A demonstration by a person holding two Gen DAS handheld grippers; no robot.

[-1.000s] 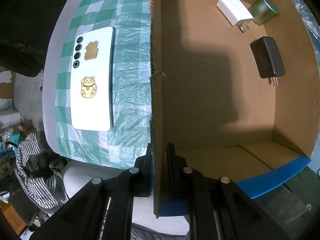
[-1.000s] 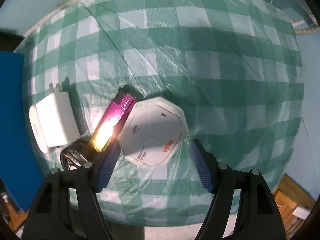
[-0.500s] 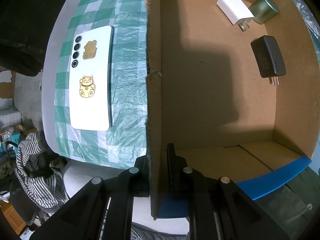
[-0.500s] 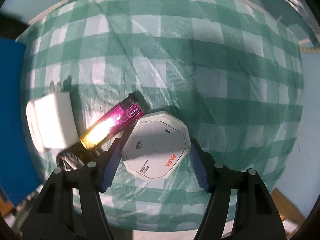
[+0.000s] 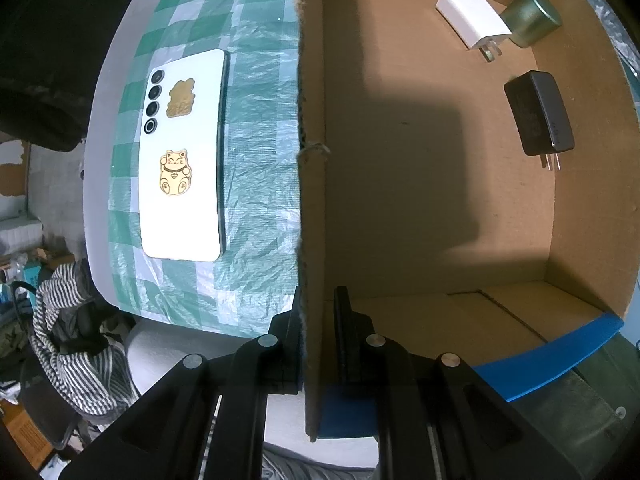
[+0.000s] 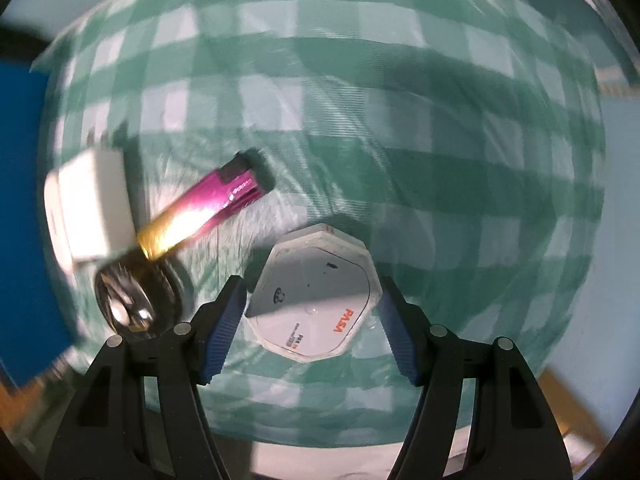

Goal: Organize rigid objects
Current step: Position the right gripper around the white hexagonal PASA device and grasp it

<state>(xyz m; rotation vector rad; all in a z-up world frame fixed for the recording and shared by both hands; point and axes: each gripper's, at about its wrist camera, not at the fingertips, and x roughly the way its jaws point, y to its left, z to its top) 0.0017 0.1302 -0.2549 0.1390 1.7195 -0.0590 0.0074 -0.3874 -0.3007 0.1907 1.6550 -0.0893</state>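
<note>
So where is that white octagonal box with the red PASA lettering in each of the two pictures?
Left wrist view: not in it.
Right wrist view: white octagonal box low in the middle, between the right gripper fingers.
Shared landmark: the green-checked tablecloth.

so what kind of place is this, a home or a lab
Most likely a home or an informal workroom, not a lab. A checked plastic tablecloth covers the table, everyday things such as a phone and chargers are being sorted into a cardboard box, and striped clothing lies beside the table.
</note>
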